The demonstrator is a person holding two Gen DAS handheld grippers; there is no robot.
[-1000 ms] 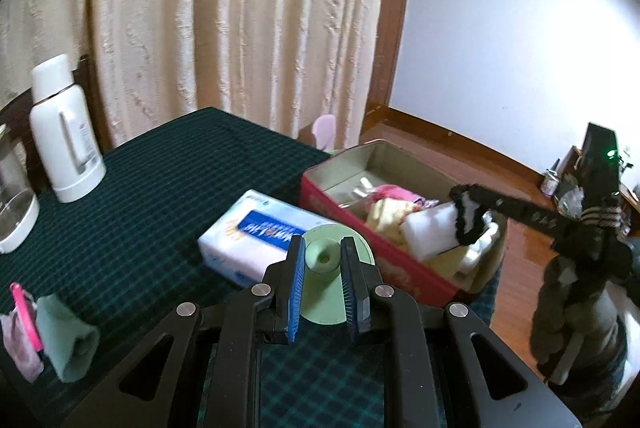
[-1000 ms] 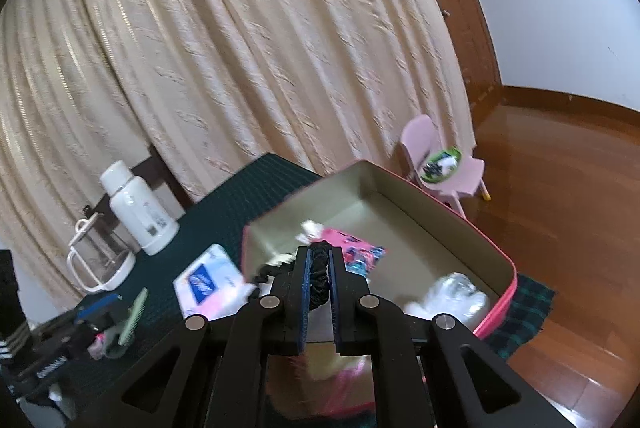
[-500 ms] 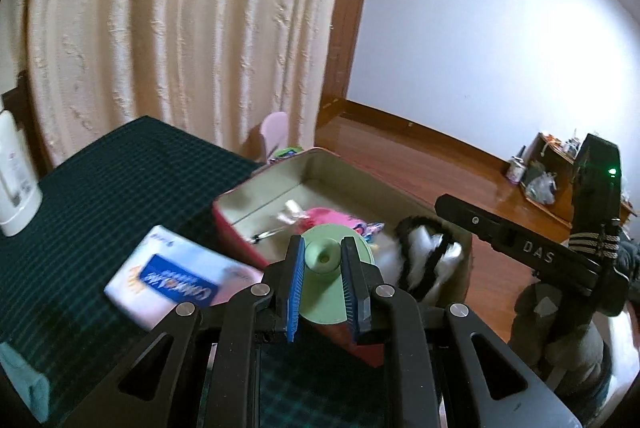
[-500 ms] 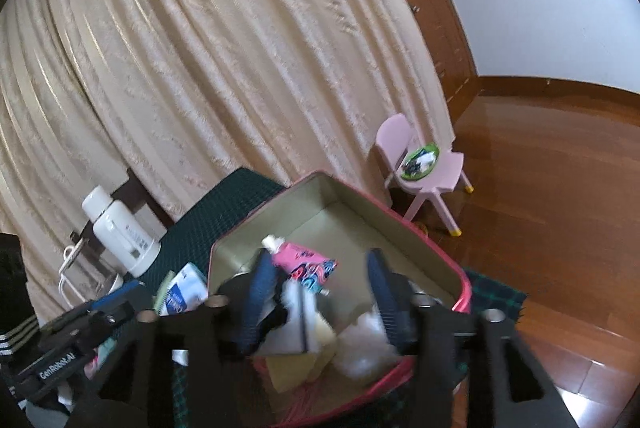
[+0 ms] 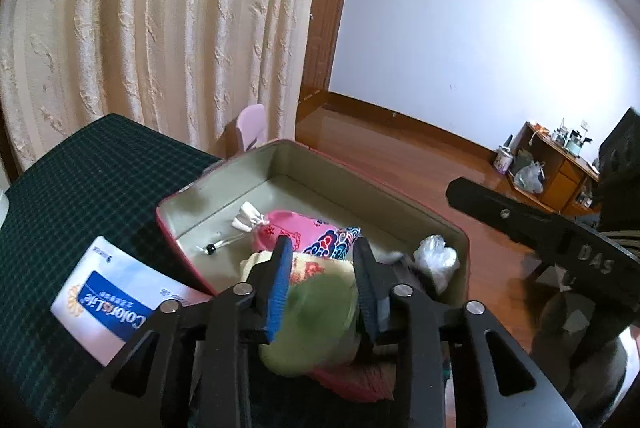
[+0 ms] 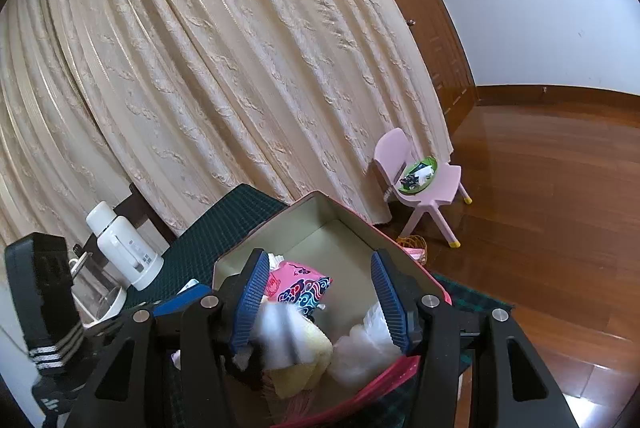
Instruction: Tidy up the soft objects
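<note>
box: red-walled rectangular tin box (image 5: 182,252) on green-checked counter (image 5: 80,172)
left hand-held gripper (image 5: 322,282): jaws opening, blurred pale-green soft disc (image 5: 316,332) between them, over box near edge
right hand-held gripper (image 6: 320,302): spread, empty, above box contents
tissue pack: white-blue, just left of box (image 5: 108,302)

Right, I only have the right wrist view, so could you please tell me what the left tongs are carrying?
Observer: The left tongs have a pale green soft item between them, above the near edge of the red box; their jaws are opening.
Operator: Thank you. Is anything soft lying outside the box?
Observer: Yes, a tissue pack lies on the green checked cloth, beside the box's left wall.
Operator: And what is on the bare part of the box floor?
Observer: A small white pouch, with a thin bead-tipped cord next to it.
</note>
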